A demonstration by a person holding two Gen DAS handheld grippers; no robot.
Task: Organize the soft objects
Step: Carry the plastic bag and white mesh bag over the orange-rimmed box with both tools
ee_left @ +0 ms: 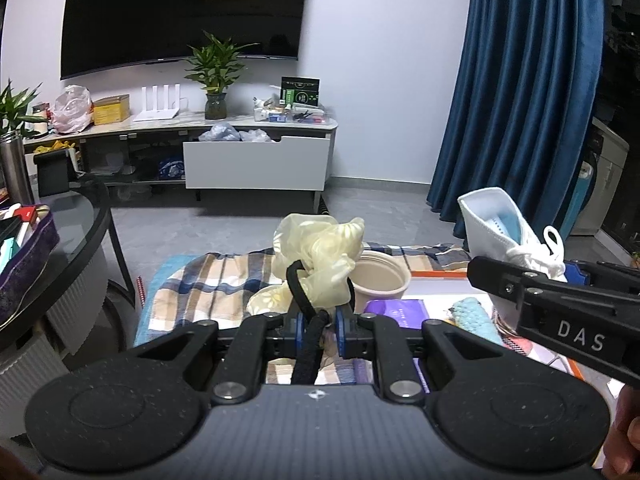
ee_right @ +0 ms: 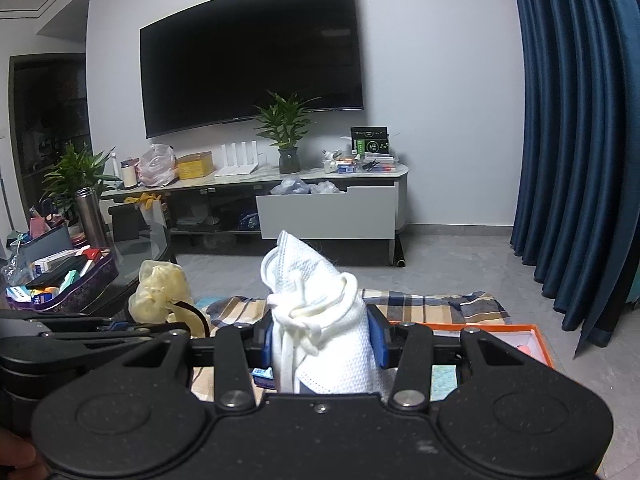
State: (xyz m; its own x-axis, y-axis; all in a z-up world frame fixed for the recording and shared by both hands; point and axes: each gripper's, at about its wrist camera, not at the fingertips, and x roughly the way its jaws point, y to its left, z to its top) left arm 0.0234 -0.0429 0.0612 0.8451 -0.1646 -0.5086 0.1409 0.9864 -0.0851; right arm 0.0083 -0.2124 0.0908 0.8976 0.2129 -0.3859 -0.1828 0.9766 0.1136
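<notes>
My left gripper (ee_left: pixel 318 330) is shut on a crumpled pale yellow glove (ee_left: pixel 320 256) and a black cord (ee_left: pixel 306 312), held up above the plaid cloth (ee_left: pixel 208 292). My right gripper (ee_right: pixel 325 342) is shut on a folded white face mask (ee_right: pixel 320 320) with white ear loops, held upright. In the left wrist view the mask (ee_left: pixel 500 228) and right gripper (ee_left: pixel 560 304) are at the right. In the right wrist view the glove (ee_right: pixel 158 292) and left gripper are at the left.
A beige paper cup (ee_left: pixel 380 280), a purple packet (ee_left: pixel 396 308) and a light blue knitted item (ee_left: pixel 476 318) lie below, beside an orange-rimmed box (ee_right: pixel 536 340). A glass table (ee_left: pixel 76 232) with a purple tin stands left. TV cabinet (ee_left: pixel 256 160) and blue curtain (ee_left: pixel 520 100) lie beyond.
</notes>
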